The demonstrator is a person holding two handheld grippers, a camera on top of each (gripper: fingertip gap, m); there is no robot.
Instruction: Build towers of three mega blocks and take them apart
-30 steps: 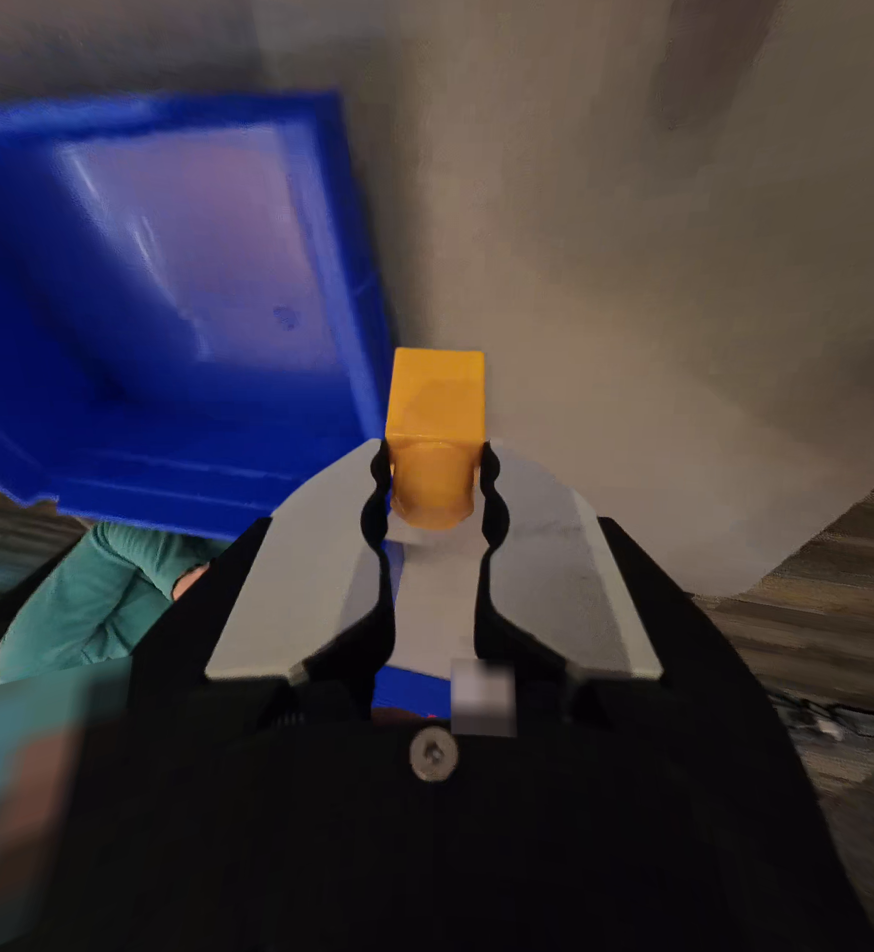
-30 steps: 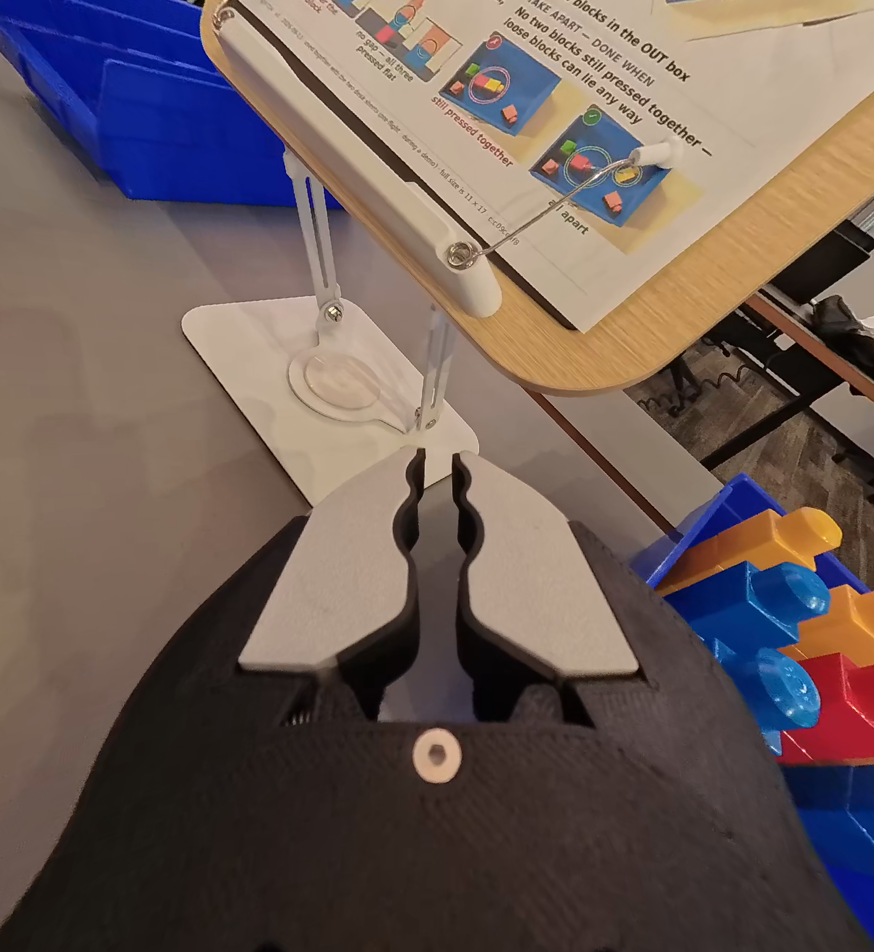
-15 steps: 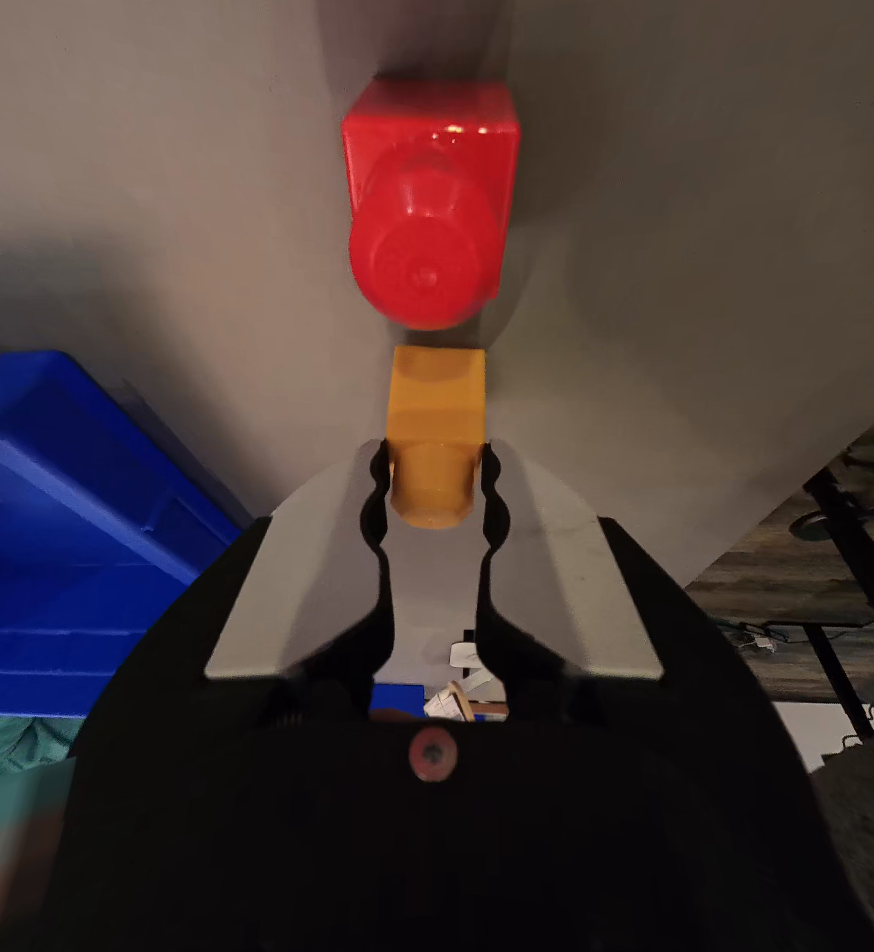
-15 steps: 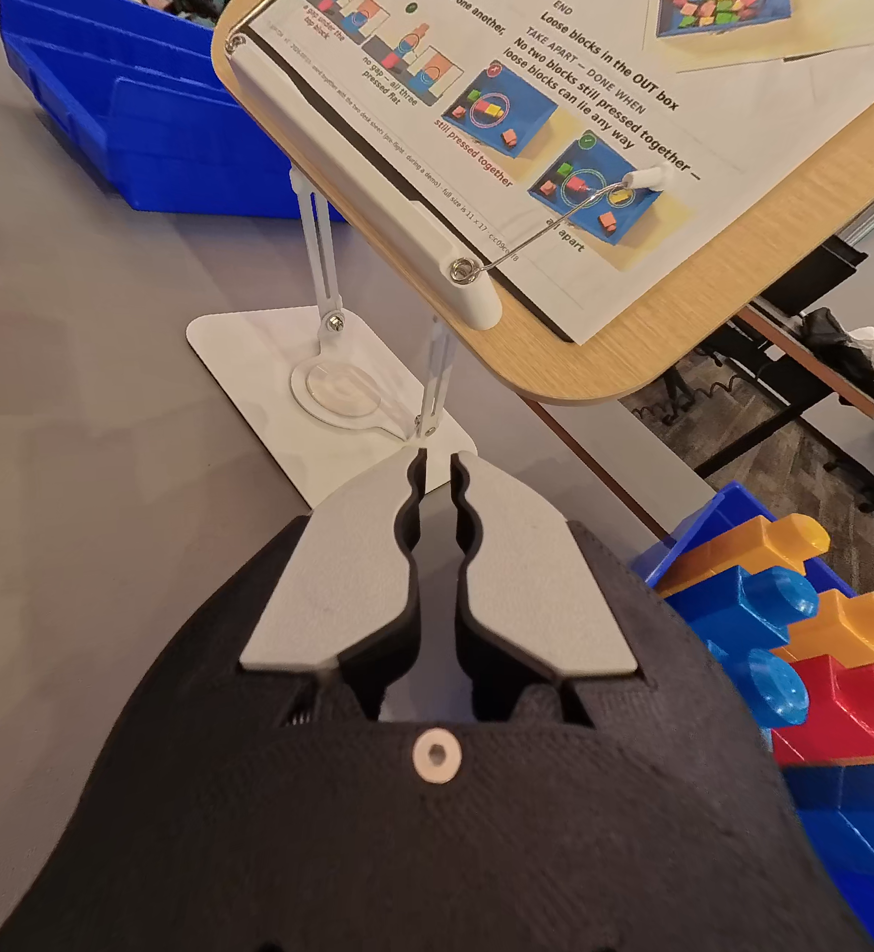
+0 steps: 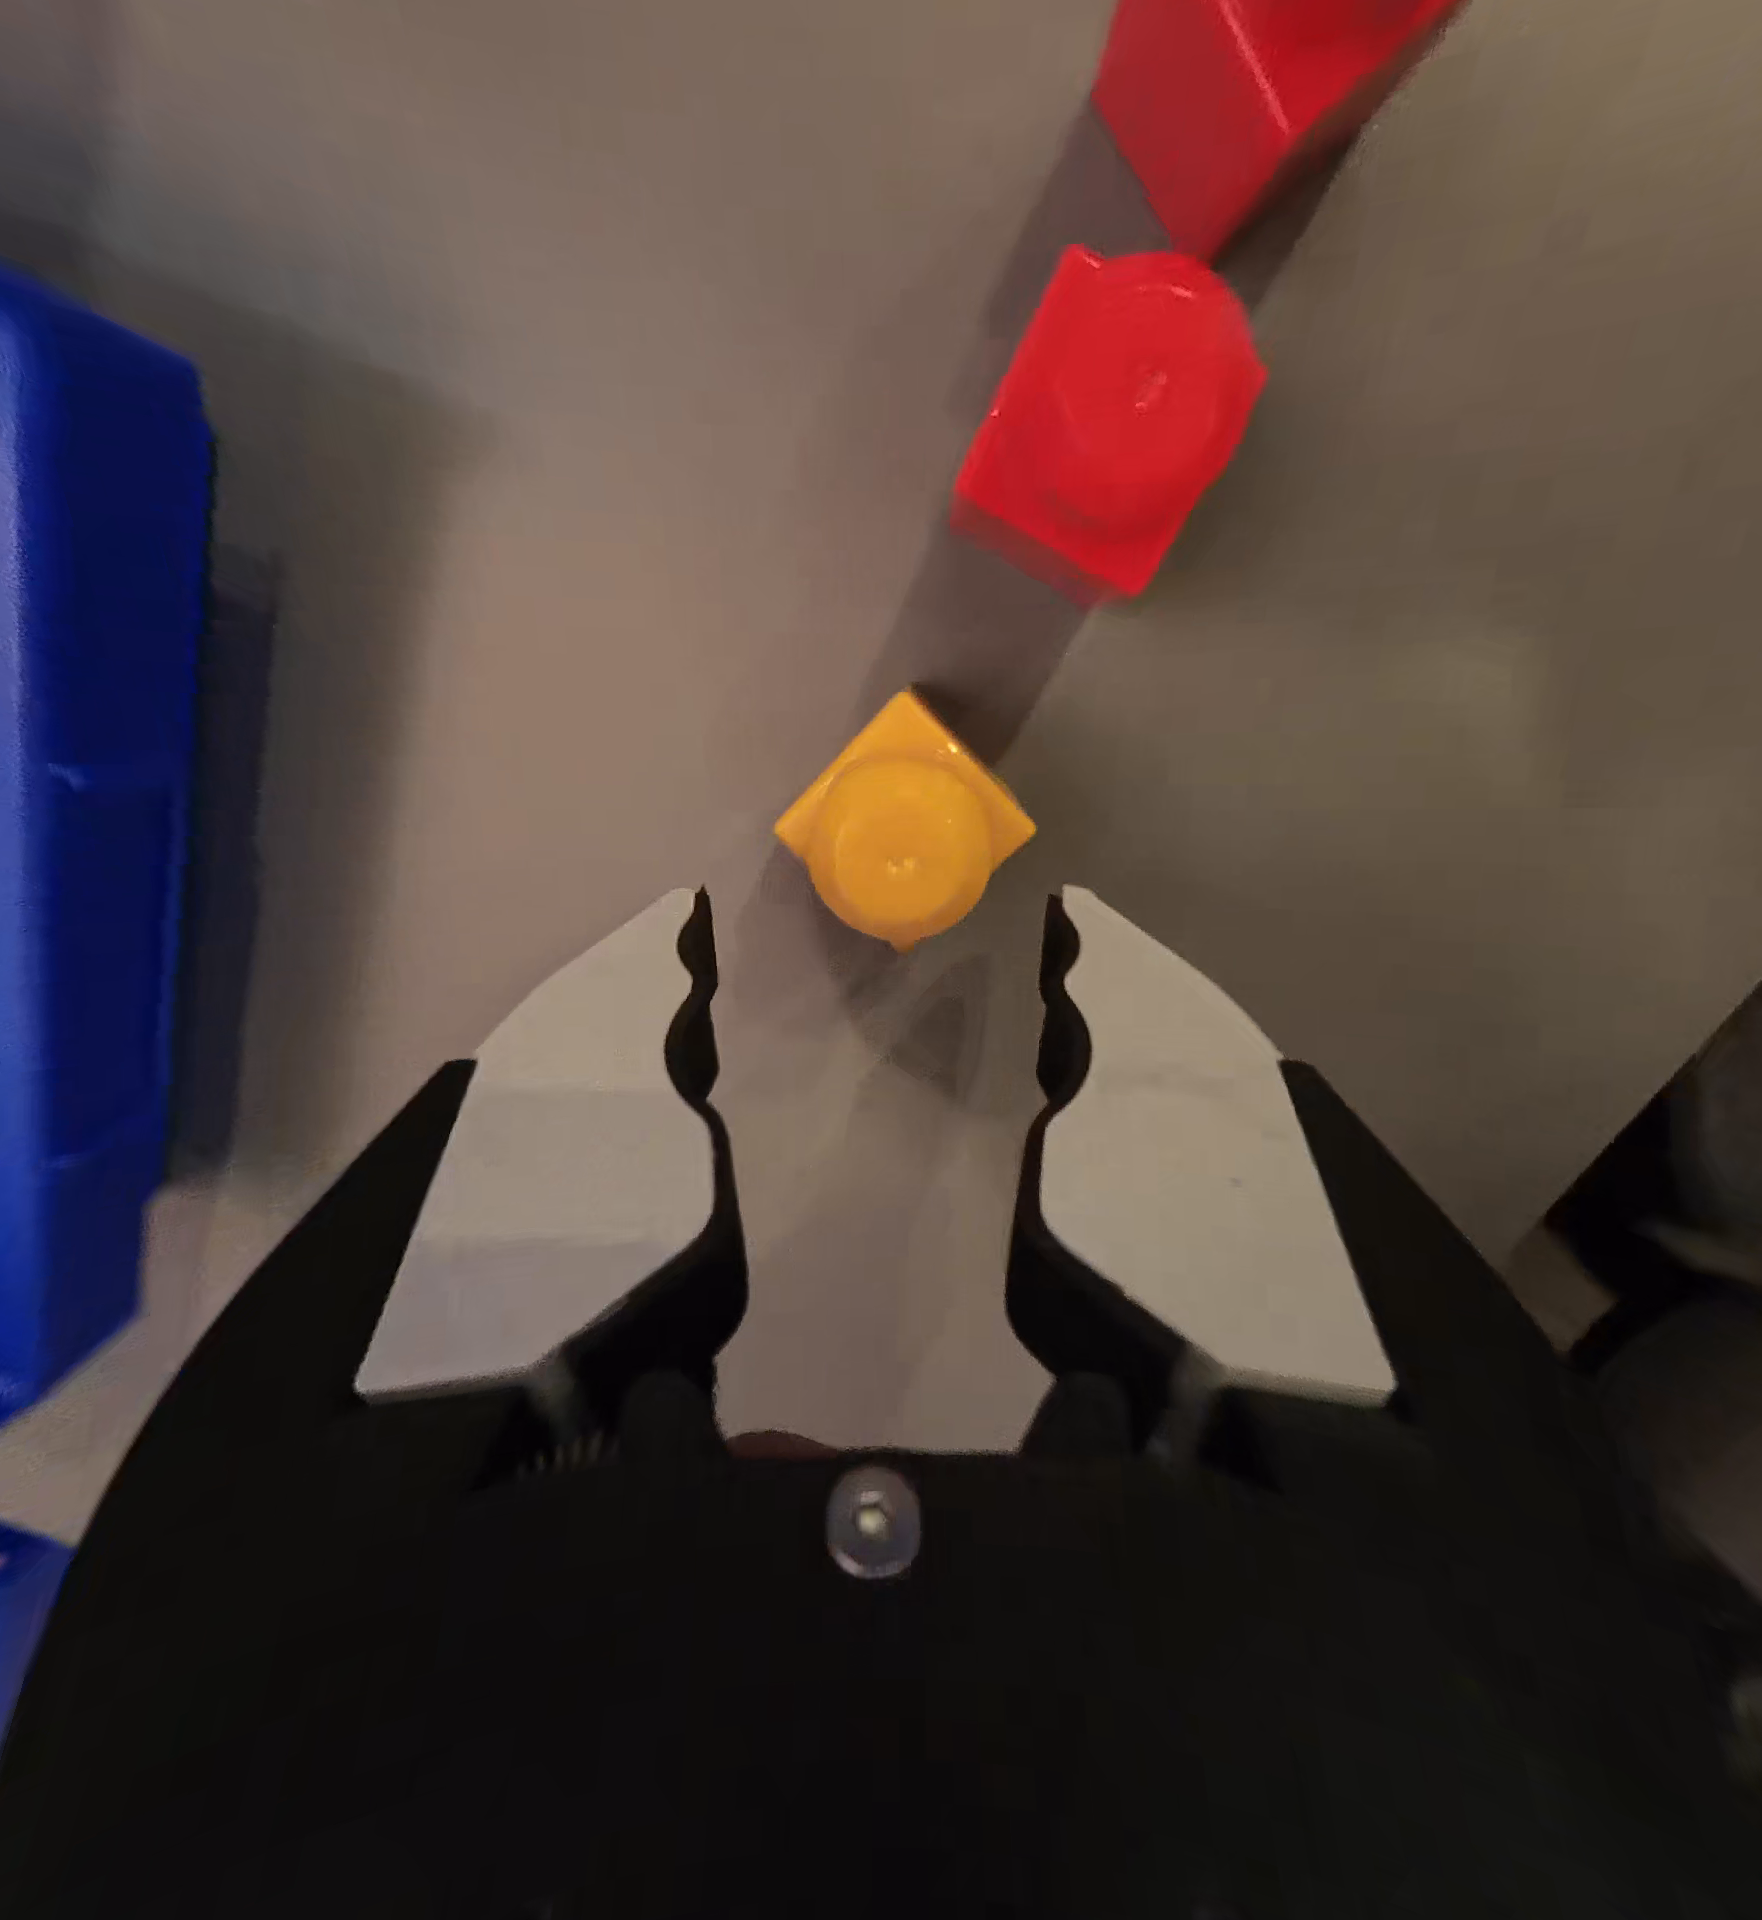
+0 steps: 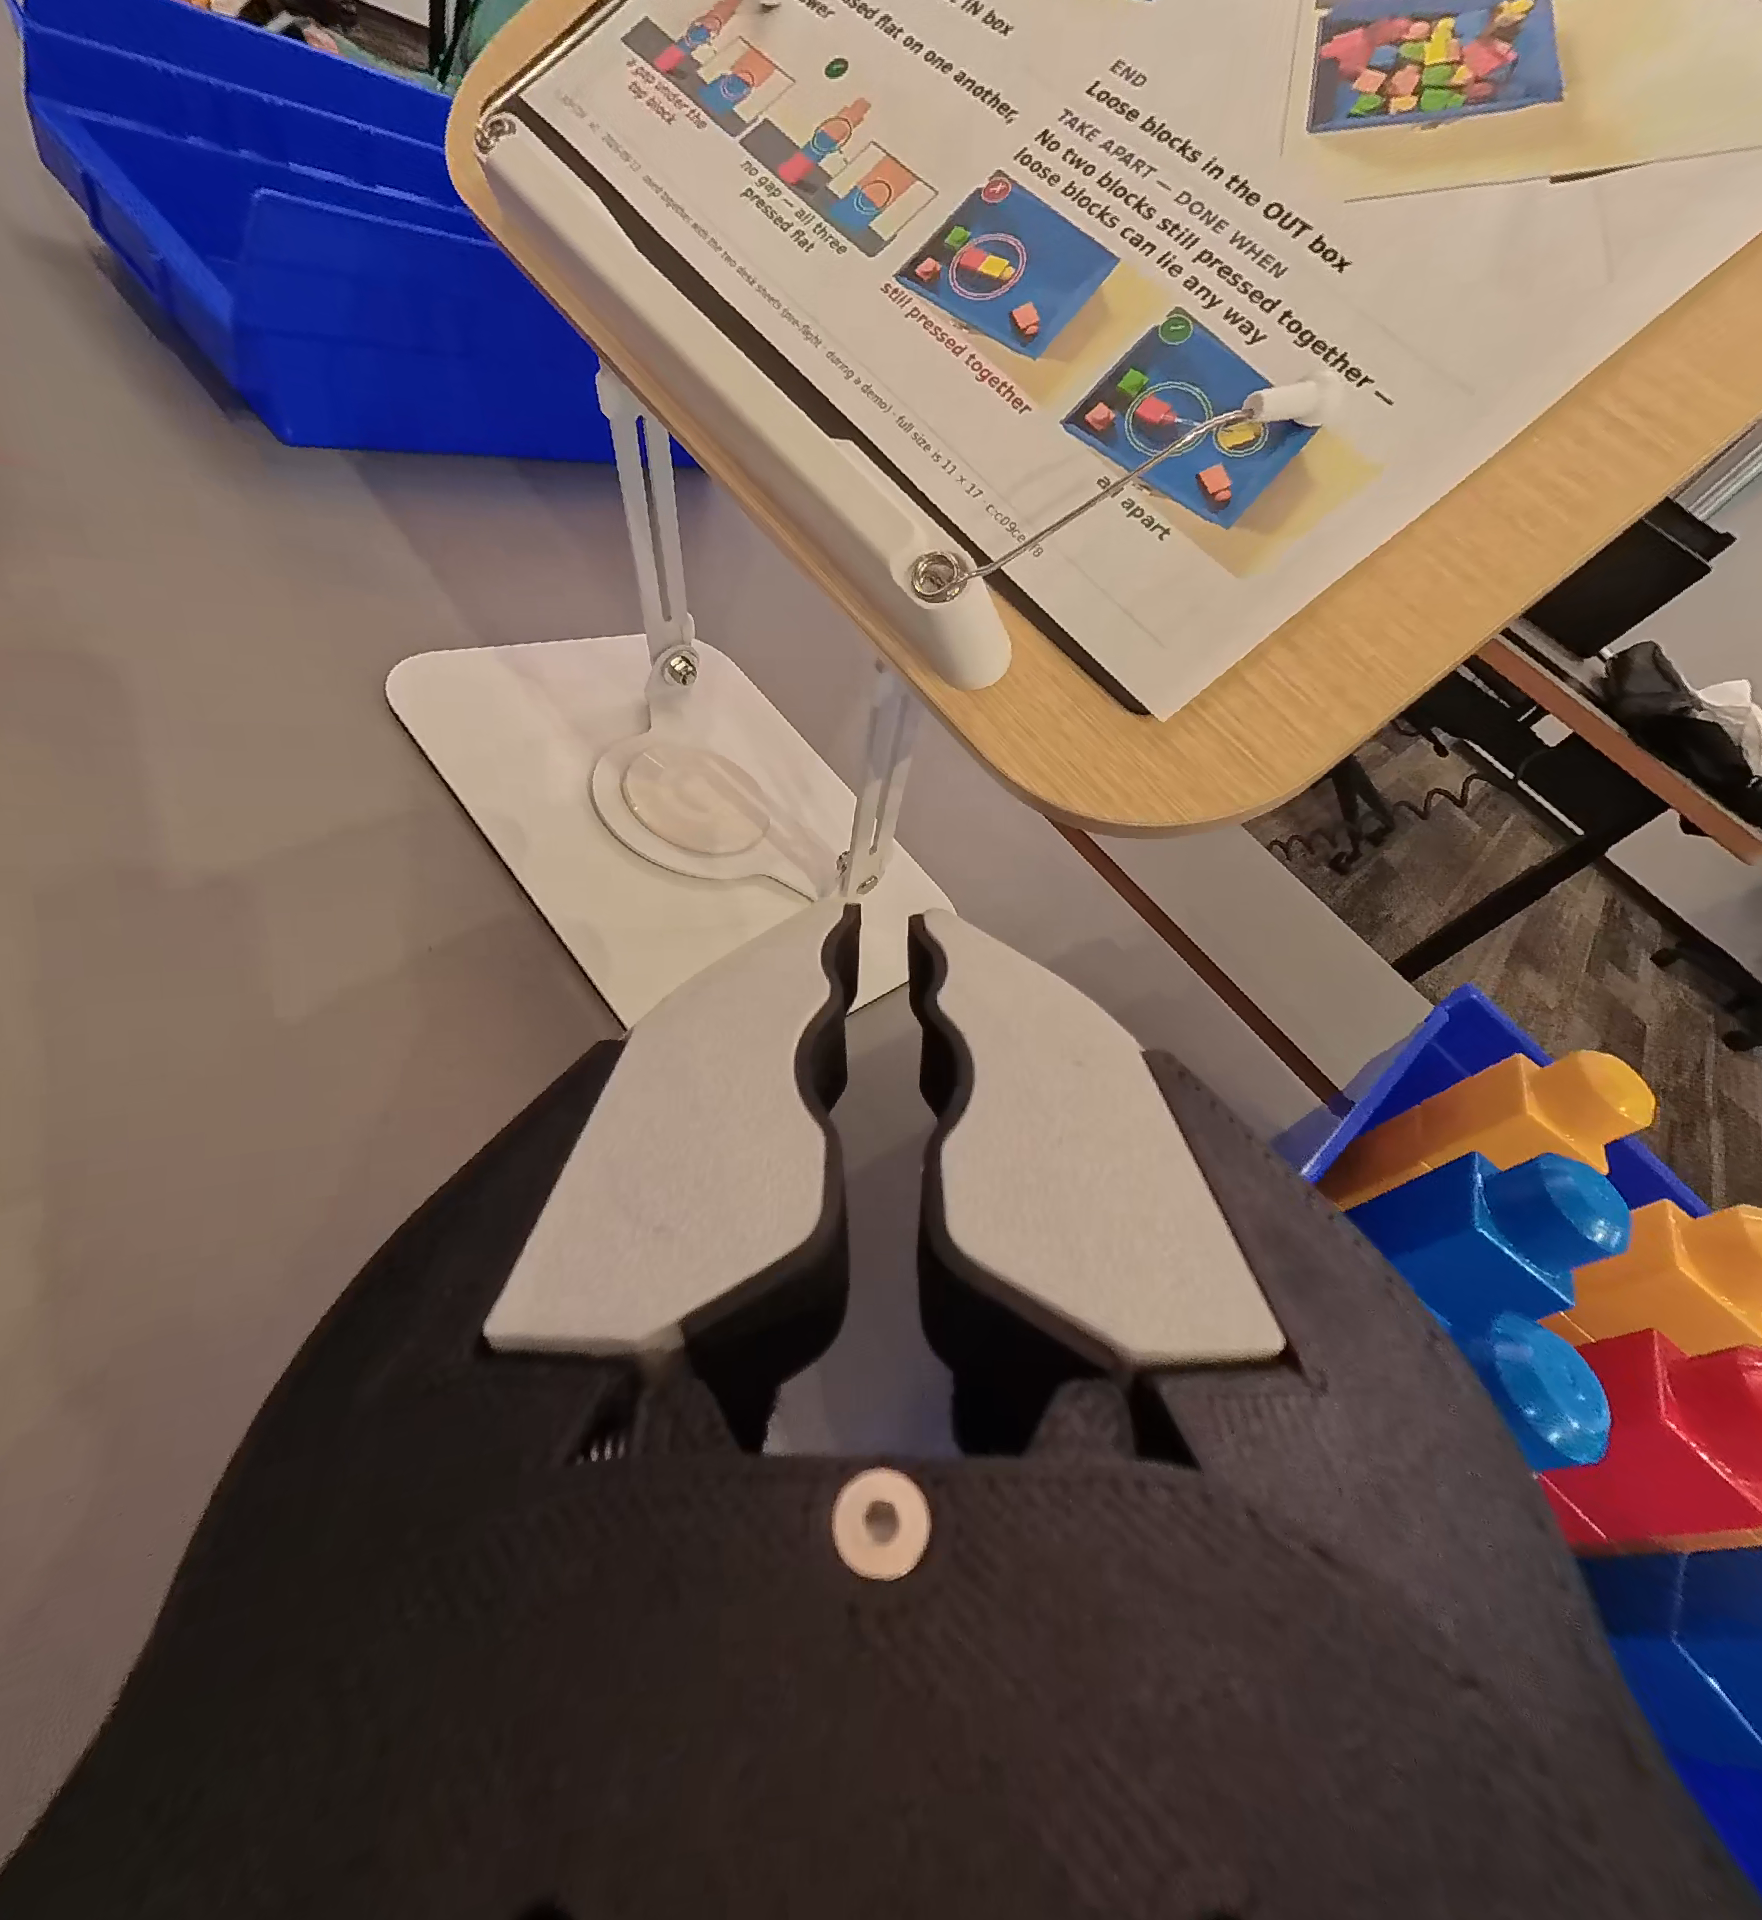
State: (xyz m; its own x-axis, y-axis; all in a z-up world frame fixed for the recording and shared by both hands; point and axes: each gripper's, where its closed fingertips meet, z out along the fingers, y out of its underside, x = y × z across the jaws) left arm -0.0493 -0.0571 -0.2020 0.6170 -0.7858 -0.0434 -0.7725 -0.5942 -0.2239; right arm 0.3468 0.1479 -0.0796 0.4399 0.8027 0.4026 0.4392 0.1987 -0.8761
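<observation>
This looks like an office or lab room set up for recording demonstrations. A grey table [image 6: 181, 935] bears a wooden document stand [image 6: 1220, 748] with a printed instruction sheet [image 6: 1116, 260]. Blue plastic bins [image 6: 337, 281] sit behind the stand; beyond it lie patterned carpet [image 6: 1542, 956] and dark desk legs [image 6: 1583, 831].

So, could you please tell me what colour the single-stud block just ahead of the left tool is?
Orange-yellow block; the left wrist view shows it best.

Grey table [image 5: 544, 416] here, carrying a yellow block [image 5: 903, 821] stud-up, a red block [image 5: 1105, 416] just beyond, another red one [image 5: 1230, 94], blurred, possibly touching it. Blue bins [image 6: 337, 291] and a white stand base [image 6: 544, 748] too.
</observation>
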